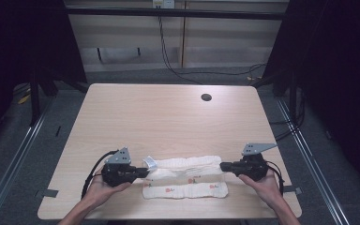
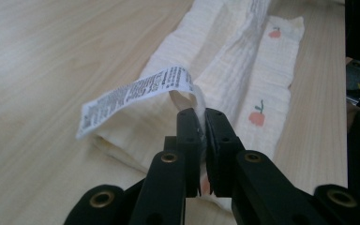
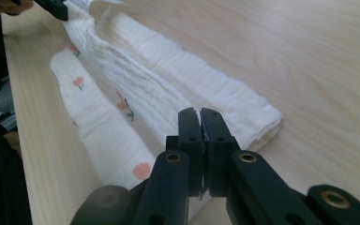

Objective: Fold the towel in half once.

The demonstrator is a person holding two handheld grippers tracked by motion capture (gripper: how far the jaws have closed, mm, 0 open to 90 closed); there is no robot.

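Light wooden table (image 1: 168,117) under dark surroundings, cream cloth (image 1: 185,178) with small red prints folded lengthwise at lower centre of the high view, left gripper (image 1: 145,172) clamped on its left end beside a white care label (image 2: 136,93), right gripper (image 1: 223,166) clamped on its right end.

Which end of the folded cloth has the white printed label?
The end pinched by the left claw: the white label sticks out beside it. The cloth has no label at the end gripped by the right claw.
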